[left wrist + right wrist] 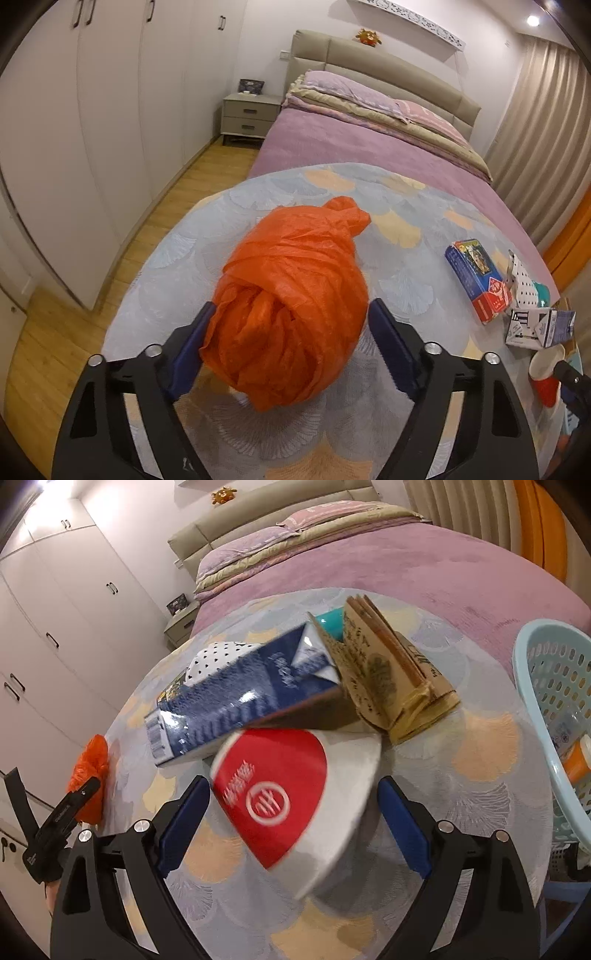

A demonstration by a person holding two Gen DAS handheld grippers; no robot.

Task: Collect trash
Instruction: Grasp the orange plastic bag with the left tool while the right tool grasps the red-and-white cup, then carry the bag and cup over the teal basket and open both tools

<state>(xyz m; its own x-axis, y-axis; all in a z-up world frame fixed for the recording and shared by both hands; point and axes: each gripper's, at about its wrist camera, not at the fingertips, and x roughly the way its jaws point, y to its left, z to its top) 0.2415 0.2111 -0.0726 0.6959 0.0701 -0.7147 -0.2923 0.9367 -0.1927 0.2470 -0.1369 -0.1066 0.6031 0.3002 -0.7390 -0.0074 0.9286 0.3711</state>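
Observation:
A crumpled orange plastic bag point(295, 288) lies on the round table point(258, 206) with its leaf-patterned cloth. My left gripper point(291, 304) straddles it, both blue pads touching its sides. In the right wrist view a red and white paper cup point(280, 797) lies tipped on its side between the fingers of my right gripper point(292, 781), which stands open with small gaps on either side. Behind the cup are a dark blue carton point(240, 701) and a bundle of brown paper point(391, 686). The orange bag point(88, 771) also shows at the table's left edge.
A light blue perforated basket point(546, 672) stands at the table's right edge with items inside. A blue and red box point(476, 280), a white polka-dot wrapper point(221, 657) and a teal item point(330, 622) lie among the trash. A purple bed point(369, 144) is behind, wardrobes on the left.

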